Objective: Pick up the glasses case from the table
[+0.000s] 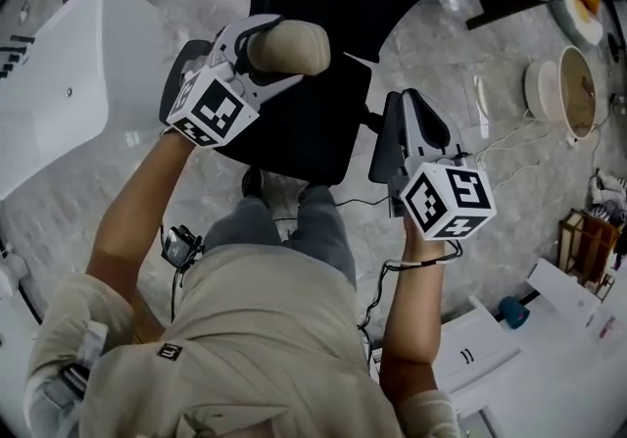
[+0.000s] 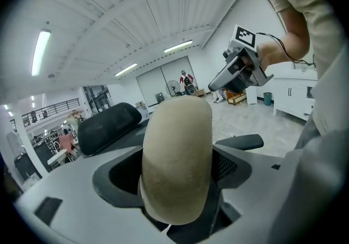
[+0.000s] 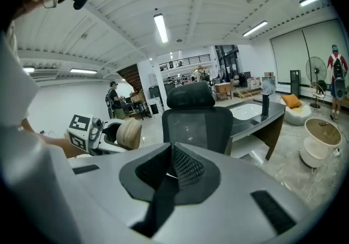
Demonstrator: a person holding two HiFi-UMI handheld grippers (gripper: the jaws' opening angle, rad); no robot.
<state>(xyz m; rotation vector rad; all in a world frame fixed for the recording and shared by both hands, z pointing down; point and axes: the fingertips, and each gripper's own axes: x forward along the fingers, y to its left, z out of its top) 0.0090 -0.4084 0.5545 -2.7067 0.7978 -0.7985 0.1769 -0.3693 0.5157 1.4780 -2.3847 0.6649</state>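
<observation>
A beige oval glasses case (image 1: 287, 46) is held up in the air in front of the person, clamped between the jaws of my left gripper (image 1: 257, 52). The left gripper view shows the case (image 2: 177, 158) filling the gap between the jaws, standing on end. The same case (image 3: 128, 134) is small at the left of the right gripper view. My right gripper (image 1: 407, 118) is shut with nothing in it, its jaws pressed together, and it is raised to the right of the case. That gripper (image 2: 240, 68) shows at the upper right of the left gripper view.
A black office chair (image 1: 323, 54) stands below the grippers on a marbled floor. A white table (image 1: 59, 73) lies at the left. A round beige stool and basket (image 1: 563, 93) sit at the far right, with white cabinets (image 1: 509, 348) at the lower right. Cables run across the floor.
</observation>
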